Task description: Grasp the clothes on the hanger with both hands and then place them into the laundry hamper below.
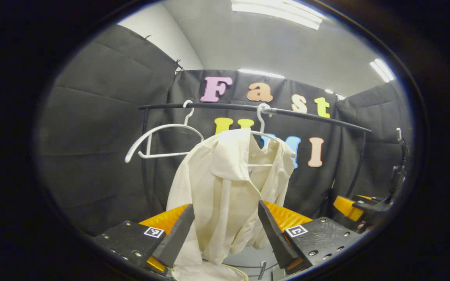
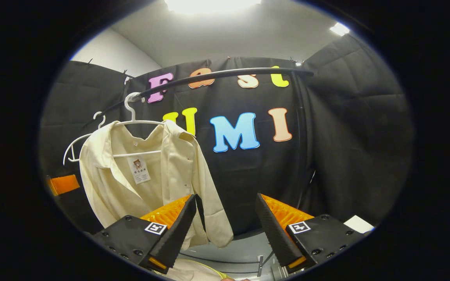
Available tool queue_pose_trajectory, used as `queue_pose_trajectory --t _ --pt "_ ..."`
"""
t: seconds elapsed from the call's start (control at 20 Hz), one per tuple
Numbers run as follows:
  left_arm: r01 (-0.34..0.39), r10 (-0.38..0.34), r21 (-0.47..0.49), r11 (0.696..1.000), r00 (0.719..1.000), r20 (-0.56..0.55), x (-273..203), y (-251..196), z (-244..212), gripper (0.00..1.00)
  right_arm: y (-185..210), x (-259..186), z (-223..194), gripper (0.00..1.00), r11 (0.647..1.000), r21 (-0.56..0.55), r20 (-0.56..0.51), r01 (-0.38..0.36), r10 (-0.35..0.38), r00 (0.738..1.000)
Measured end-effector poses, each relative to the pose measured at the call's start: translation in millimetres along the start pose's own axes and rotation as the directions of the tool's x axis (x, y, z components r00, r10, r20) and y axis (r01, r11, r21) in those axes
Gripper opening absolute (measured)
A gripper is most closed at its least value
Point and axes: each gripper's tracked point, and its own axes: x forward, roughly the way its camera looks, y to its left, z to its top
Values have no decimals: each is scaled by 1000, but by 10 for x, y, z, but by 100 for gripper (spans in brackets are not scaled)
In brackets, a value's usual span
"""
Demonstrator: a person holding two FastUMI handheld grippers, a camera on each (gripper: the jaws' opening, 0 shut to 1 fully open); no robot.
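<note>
Jaws spread on both grippers; right gripper view shows shirt (image 2: pixel 147 171) label.

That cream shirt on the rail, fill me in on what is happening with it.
A person holds a gripper in each hand, facing a cream collared shirt that hangs on a white hanger from a black rail. The left gripper is open, its fingers on either side of the shirt's front, not pressing it. The right gripper is open too, beside the shirt's sleeve. A second white hanger hangs bare. Nothing is grasped yet.
</note>
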Motion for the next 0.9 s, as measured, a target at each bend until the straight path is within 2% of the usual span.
queue_pose_trajectory --t 0.05,0.1,0.4,0.45,0.5,0.65,0.7,0.85,0.9 --pt "-12 12 1 1000 1000 2 110 -38 48 96 12 90 -13 93 1000 -2 -5 -11 11 1000" --pt "-20 20 -3 1000 1000 4 213 -81 74 96 12 165 -9 98 1000 -6 -3 -19 19 1000" --pt "-95 94 -38 995 995 -33 794 -159 64 96 78 487 -54 97 995 -24 -3 -92 92 996" --pt "-109 107 -39 993 994 -33 861 -166 75 96 78 542 -53 92 994 -28 -3 -101 101 995" --pt "-124 123 -36 992 992 -34 926 -160 74 96 78 591 -59 97 994 -28 -4 -109 109 994" --pt "-186 185 -7 983 982 -35 1091 -124 84 96 83 709 -78 97 991 -26 -7 -128 128 992" --pt "-207 207 -5 978 978 -36 1136 -111 72 96 88 746 -89 92 991 -30 -9 -134 133 991" --pt "-257 256 -12 966 966 -39 1271 -96 40 96 96 846 -100 92 988 -32 -16 -154 154 988" --pt "-275 274 -12 961 961 -37 1312 -74 40 96 100 874 -94 97 986 -31 -17 -162 162 987"
